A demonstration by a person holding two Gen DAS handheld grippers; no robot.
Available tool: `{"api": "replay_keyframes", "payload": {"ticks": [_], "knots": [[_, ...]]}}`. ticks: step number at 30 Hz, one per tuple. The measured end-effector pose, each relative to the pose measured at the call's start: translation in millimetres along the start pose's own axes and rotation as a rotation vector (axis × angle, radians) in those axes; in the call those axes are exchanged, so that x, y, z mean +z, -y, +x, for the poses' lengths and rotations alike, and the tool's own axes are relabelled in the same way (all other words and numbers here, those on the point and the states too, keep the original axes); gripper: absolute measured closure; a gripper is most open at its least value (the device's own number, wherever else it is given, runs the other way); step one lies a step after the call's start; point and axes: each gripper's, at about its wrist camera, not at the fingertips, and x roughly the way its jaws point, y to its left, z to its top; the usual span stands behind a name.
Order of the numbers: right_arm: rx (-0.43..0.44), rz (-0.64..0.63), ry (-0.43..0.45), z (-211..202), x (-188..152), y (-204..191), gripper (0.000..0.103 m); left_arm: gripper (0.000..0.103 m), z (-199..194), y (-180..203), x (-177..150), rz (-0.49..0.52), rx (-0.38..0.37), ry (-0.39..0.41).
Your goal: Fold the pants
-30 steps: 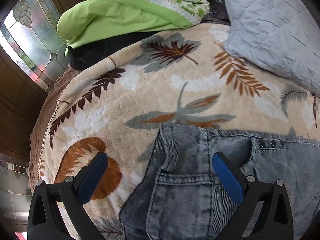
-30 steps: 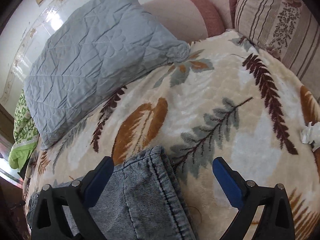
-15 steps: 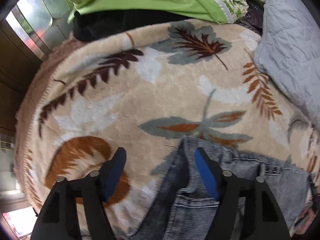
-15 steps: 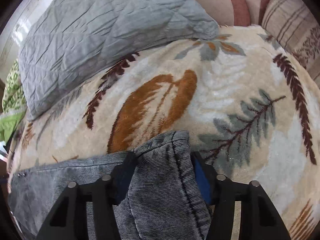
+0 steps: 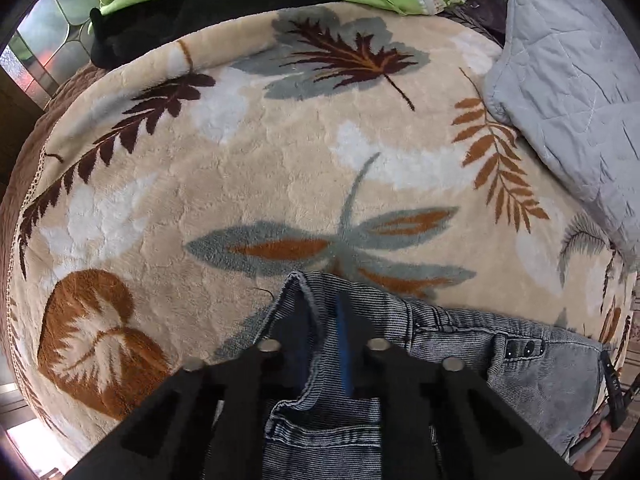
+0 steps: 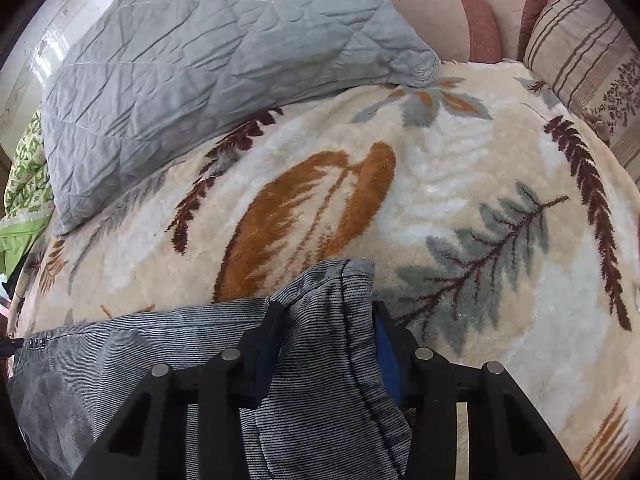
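Jaws wide a second ago: my left gripper (image 5: 320, 340) now clamps the pants (image 5: 500, 356) at the waistband corner, 6 o'clock on the blanket (image 5: 280, 168); my right gripper (image 6: 324, 344) is closing on the hem end, ready to lift and fold.

Both claws, left (image 5: 320, 344) and right (image 6: 326, 356), now clamped onto pants (image 5: 500, 344).

Leaf-patterned blanket (image 5: 248, 152), grey pillow (image 6: 208, 52)
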Motion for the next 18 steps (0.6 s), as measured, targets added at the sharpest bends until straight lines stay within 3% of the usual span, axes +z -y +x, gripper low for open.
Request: {"api": "replay_keyframes", "payload": {"ticks": [6, 11, 18], "knots": [[0.018, 0.02, 0.026, -10.8, -0.4, 4.2, 0.074, 0.1, -10.9, 6.3, -10.5, 0.024, -0.015, 0.068], [0.062, 0.042, 0.072, -34.7, -2.0, 7.1, 0.092, 0.1, -48.9, 4.0, -24.0, 0.02, -0.065, 0.145], [0.189, 0.111, 0.136, -77.5, -11.0, 17.3, 0.095, 0.1, -109.6, 3.8, -50.9, 0.054, -0.164, 0.242]]}}
